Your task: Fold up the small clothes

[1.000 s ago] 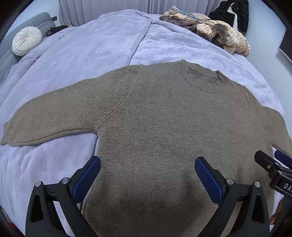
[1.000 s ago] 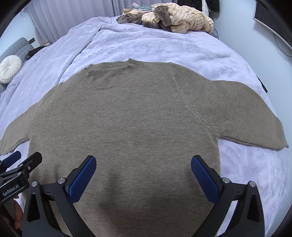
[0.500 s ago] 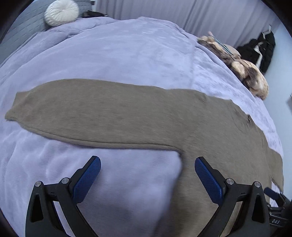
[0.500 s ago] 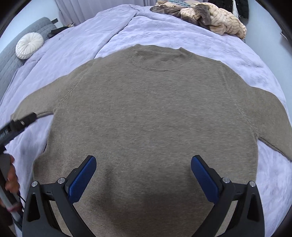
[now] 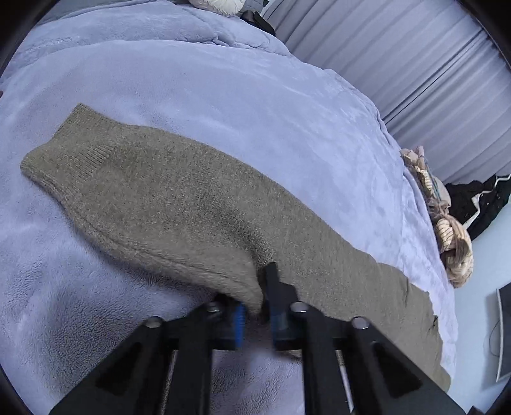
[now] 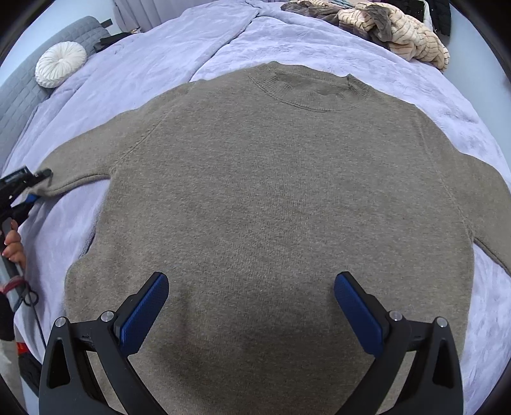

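Observation:
An olive-brown knit sweater [image 6: 281, 198] lies flat, front up, on the lavender bed cover [image 6: 223, 35], neck away from me. My left gripper [image 5: 257, 306] is shut on the lower edge of the sweater's left sleeve [image 5: 153, 198], partway along it; the cuff lies to the far left. The left gripper also shows in the right wrist view [image 6: 30, 188] at the sleeve. My right gripper [image 6: 250, 306] is open and empty, hovering over the sweater's lower body.
A heap of cream and brown knitwear [image 6: 392, 28] lies at the bed's far right corner. A round white cushion [image 6: 59, 68] rests on a grey sofa at far left. Curtains [image 5: 415, 70] and a dark jacket [image 5: 479, 204] stand behind the bed.
My left gripper swung left along the sleeve, came down and shut on its lower edge. My right gripper moved slightly left over the sweater body and stayed open.

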The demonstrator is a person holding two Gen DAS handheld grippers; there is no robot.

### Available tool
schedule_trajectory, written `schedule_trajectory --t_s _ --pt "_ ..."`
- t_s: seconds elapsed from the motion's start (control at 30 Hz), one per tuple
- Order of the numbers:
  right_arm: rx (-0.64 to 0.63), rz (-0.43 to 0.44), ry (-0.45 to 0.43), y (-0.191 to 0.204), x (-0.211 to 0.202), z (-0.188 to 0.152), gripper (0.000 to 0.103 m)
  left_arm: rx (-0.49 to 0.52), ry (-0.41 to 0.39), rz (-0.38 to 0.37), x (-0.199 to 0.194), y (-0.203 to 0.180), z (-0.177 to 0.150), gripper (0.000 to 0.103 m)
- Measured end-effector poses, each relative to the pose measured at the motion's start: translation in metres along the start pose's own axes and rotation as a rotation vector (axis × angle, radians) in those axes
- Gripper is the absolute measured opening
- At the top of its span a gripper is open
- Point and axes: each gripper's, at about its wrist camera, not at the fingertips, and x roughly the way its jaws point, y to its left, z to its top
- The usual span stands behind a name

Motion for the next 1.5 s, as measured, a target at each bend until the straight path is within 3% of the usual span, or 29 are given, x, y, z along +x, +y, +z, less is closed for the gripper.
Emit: schedule_trajectory --t_s 0.07,0.2,0.37,0.53,0.63,0.7,0.83,0.87,0.9,0.97,1.03,1.13,1.2,1.3,1.4,1.5 --pt "0.001 0.01 -0.013 -0.003 -0.004 -0.002 0.103 0.016 -0.033 -0.028 -0.008 -0.007 0.002 0.007" --pt "0.01 0.049 -0.072 -0.014 -0.015 -0.003 0.103 0.229 -0.132 -0.052 -0.038 -0.063 -0.006 0.007" --pt "0.075 0.087 -0.15 -0.04 -0.032 -0.003 0.103 0.521 -0.183 -0.18 -0.059 -0.18 -0.041 0.007" --pt "0.158 0.087 -0.194 -0.08 -0.046 -0.012 0.103 0.811 -0.122 -0.239 -0.038 -0.288 -0.113 0.007" --pt "0.228 0.07 -0.194 -0.11 -0.048 -0.022 0.103 0.963 -0.051 -0.163 0.002 -0.329 -0.169 0.007" --pt "0.278 0.066 -0.181 -0.131 -0.046 -0.03 0.103 1.006 0.022 -0.086 0.029 -0.335 -0.198 0.008" --pt "0.327 0.043 -0.153 -0.157 -0.04 -0.042 0.103 1.013 0.122 -0.049 0.046 -0.32 -0.23 0.01" --pt "0.338 0.043 -0.145 -0.162 -0.037 -0.044 0.103 1.02 0.128 -0.05 0.043 -0.317 -0.234 0.029" --pt "0.352 0.045 -0.136 -0.166 -0.033 -0.043 0.103 1.025 0.118 -0.057 0.037 -0.312 -0.235 0.059" --pt "0.356 0.045 -0.13 -0.168 -0.029 -0.04 0.103 1.017 0.032 -0.095 0.018 -0.308 -0.232 0.077" --pt "0.32 0.037 -0.138 -0.162 -0.027 -0.032 0.103 1.003 -0.003 -0.154 -0.007 -0.295 -0.221 0.077" --pt "0.163 0.009 -0.182 -0.13 -0.029 -0.01 0.103 0.924 -0.095 -0.118 -0.037 -0.258 -0.193 0.077" --pt "-0.024 -0.021 -0.229 -0.088 -0.03 0.008 0.103 0.812 -0.107 -0.076 -0.041 -0.225 -0.163 0.077" --pt "-0.359 -0.089 -0.286 -0.011 -0.017 0.027 0.103 0.626 -0.047 -0.001 -0.027 -0.174 -0.126 0.077" --pt "-0.611 -0.165 -0.302 0.052 0.012 0.038 0.103 0.447 0.038 -0.012 -0.012 -0.13 -0.109 0.077" --pt "-0.746 -0.212 -0.292 0.094 0.044 0.049 0.097 0.38 0.081 -0.028 0.003 -0.115 -0.109 0.077"
